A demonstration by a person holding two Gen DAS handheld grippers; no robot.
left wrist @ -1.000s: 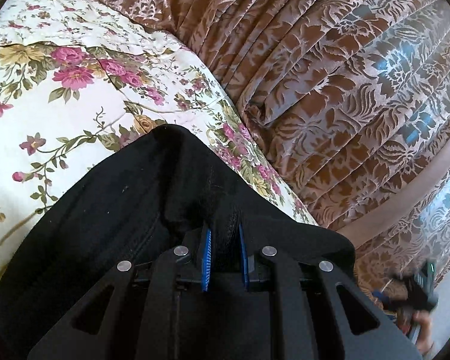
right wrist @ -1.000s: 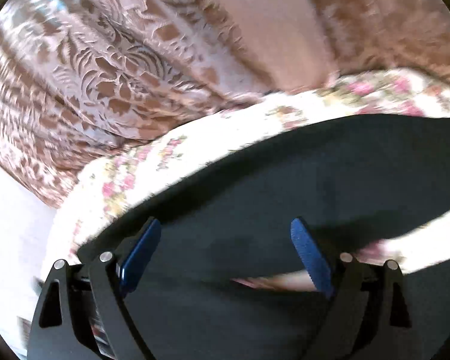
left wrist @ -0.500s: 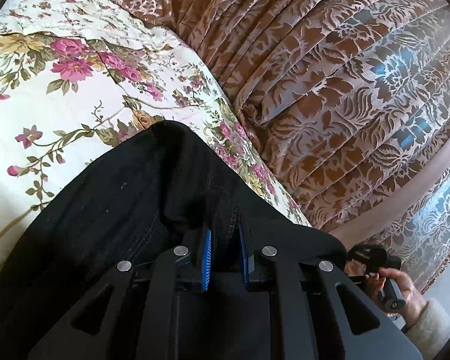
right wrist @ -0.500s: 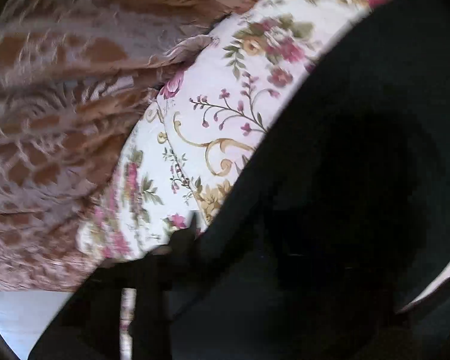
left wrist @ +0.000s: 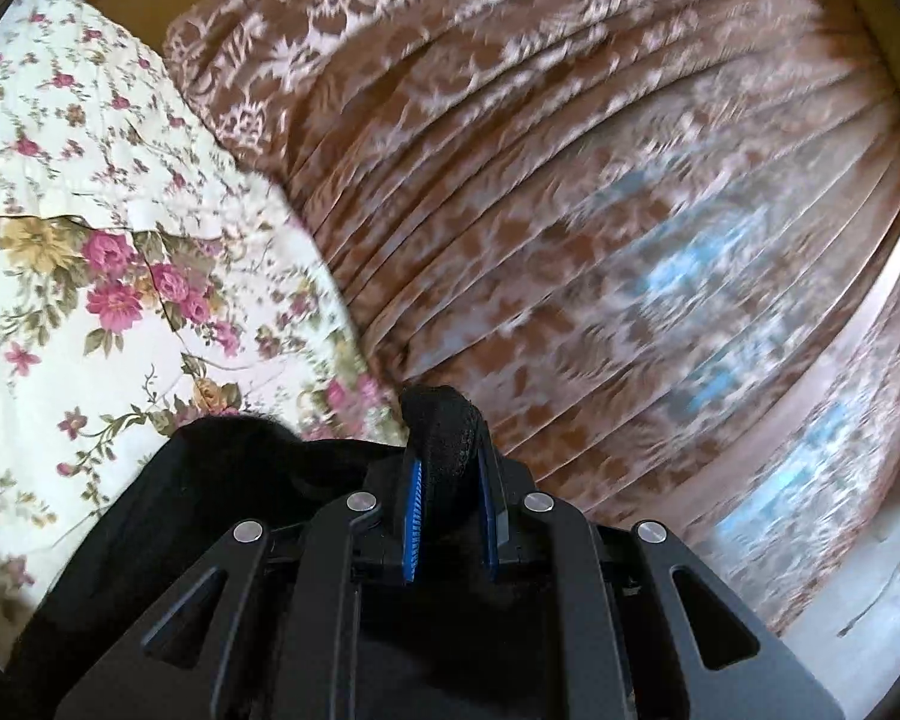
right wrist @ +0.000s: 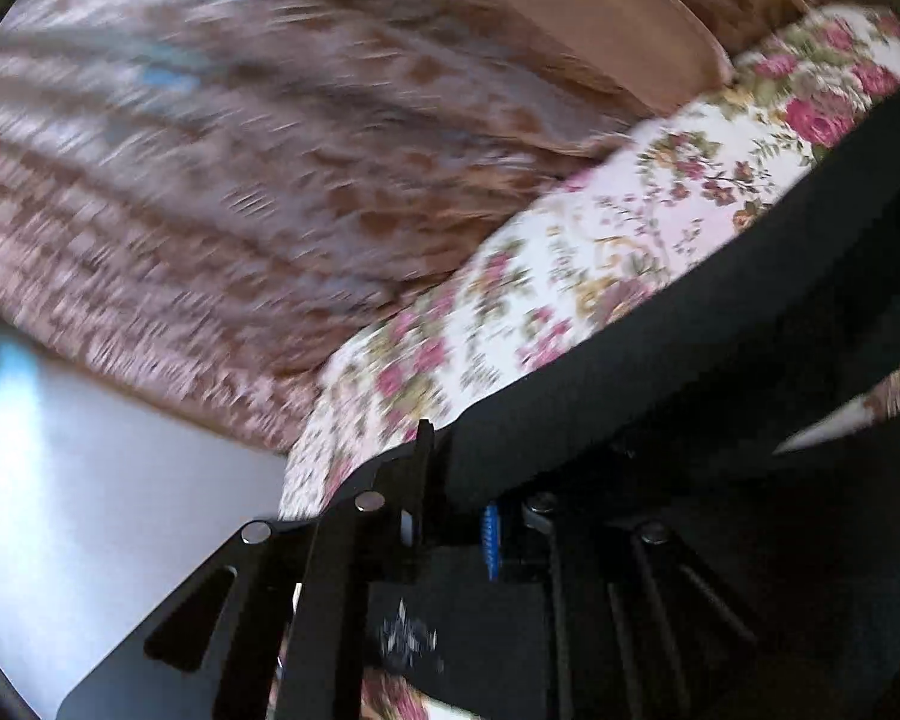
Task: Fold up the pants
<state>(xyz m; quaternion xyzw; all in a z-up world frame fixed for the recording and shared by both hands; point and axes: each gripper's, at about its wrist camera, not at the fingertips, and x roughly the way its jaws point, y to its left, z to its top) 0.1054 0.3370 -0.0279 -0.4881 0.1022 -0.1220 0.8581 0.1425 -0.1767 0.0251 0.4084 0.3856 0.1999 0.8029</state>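
The black pants (left wrist: pixel 222 480) lie on a floral bedspread (left wrist: pixel 90 276). My left gripper (left wrist: pixel 447 480) is shut on a bunched black edge of the pants (left wrist: pixel 444 420), raised above the bed. In the right wrist view the pants (right wrist: pixel 720 324) stretch in a black band across the bedspread (right wrist: pixel 570 276). My right gripper (right wrist: pixel 453 504) is shut on the pants' edge, with black cloth between its blue pads. Both views are blurred by motion.
A brown patterned curtain (left wrist: pixel 600 210) hangs close beyond the bed's edge and also shows in the right wrist view (right wrist: pixel 222 168). Pale floor (right wrist: pixel 90 480) lies below the bed's corner. A plain tan strip (right wrist: pixel 600 18) runs beside the curtain.
The right gripper, open over the pants a second ago, has dropped to the edge and shut on it. The left gripper has lifted its held cloth higher; less pants shows below it.
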